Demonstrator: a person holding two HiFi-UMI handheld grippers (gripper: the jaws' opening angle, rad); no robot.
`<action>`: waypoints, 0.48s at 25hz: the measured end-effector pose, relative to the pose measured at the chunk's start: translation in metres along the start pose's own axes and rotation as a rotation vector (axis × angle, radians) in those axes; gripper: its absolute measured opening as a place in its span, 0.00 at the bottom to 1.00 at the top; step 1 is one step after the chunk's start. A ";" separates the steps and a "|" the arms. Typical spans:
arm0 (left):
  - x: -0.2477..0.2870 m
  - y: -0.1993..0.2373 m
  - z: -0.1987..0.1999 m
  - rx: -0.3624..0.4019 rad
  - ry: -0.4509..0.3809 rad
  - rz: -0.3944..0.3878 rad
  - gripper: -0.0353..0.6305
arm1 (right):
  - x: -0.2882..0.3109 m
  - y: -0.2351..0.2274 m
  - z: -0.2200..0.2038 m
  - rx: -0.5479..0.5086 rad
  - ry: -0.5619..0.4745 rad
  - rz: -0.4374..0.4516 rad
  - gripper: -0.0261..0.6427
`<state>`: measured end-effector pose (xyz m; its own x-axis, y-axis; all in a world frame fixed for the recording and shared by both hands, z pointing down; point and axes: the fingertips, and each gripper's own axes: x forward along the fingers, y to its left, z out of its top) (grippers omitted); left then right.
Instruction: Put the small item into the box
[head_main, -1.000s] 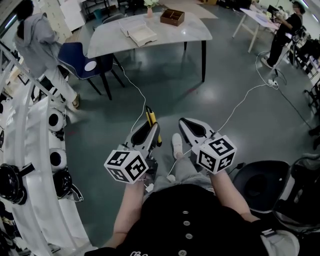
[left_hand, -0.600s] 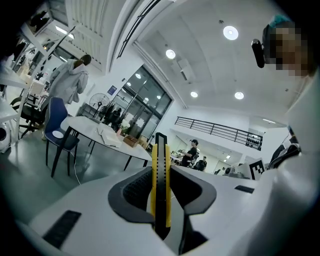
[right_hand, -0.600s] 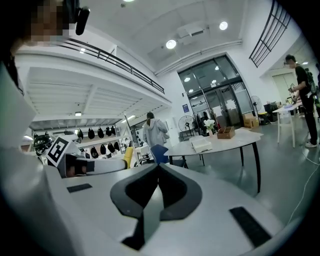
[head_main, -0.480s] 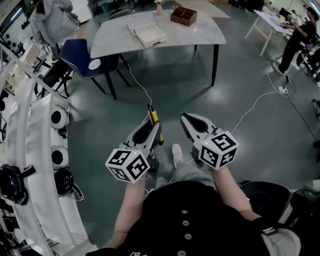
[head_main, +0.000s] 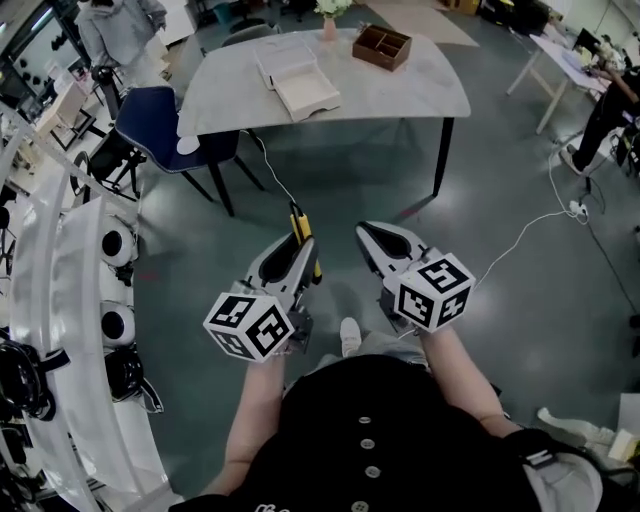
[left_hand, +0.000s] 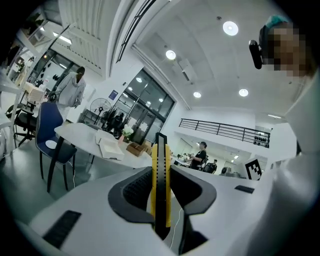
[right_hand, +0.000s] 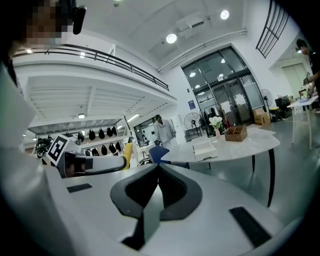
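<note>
a: what's the left claw (head_main: 297, 250) doing?

b: it's clenched on the small item (left_hand: 160, 165), a slim yellow and black strip standing on edge between the pads, its far end poking out past the fingertips. it may be a utility knife, but the view is too coarse to be sure.

a: and the right claw (right_hand: 157, 175)?

b: jaws pressed together with nothing between them. it's held level beside the left one, and both point towards the desk (head_main: 430, 85).

a: so the item isn't at the box.

b: no, it's out over the grey floor (head_main: 500, 200), well apart from the desk. a wooden box (head_main: 388, 45) with compartments sits near the desk's far edge, and a white box (head_main: 302, 88) lies open nearer the middle. a small vase (head_main: 330, 28) of flowers stands between them, further back.

a: anything else nearby?

b: a blue chair (head_main: 160, 120) is tucked in at the desk's left end, and a white cable (head_main: 275, 185) runs across the floor from under the desk towards the person's feet. another person stands at the top left, beyond the chair.
</note>
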<state>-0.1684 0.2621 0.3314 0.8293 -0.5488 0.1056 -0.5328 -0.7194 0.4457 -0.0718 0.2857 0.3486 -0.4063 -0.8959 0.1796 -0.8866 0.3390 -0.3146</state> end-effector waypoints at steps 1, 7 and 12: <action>0.011 0.004 0.003 0.002 -0.002 0.007 0.24 | 0.007 -0.009 0.004 -0.001 0.001 0.005 0.04; 0.053 0.024 0.016 -0.009 -0.012 0.042 0.24 | 0.038 -0.048 0.021 0.005 0.007 0.035 0.04; 0.074 0.041 0.013 -0.037 0.004 0.071 0.24 | 0.053 -0.063 0.023 0.056 0.005 0.072 0.04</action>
<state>-0.1309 0.1860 0.3456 0.7905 -0.5959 0.1416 -0.5836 -0.6625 0.4696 -0.0330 0.2101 0.3566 -0.4696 -0.8684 0.1592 -0.8414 0.3856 -0.3785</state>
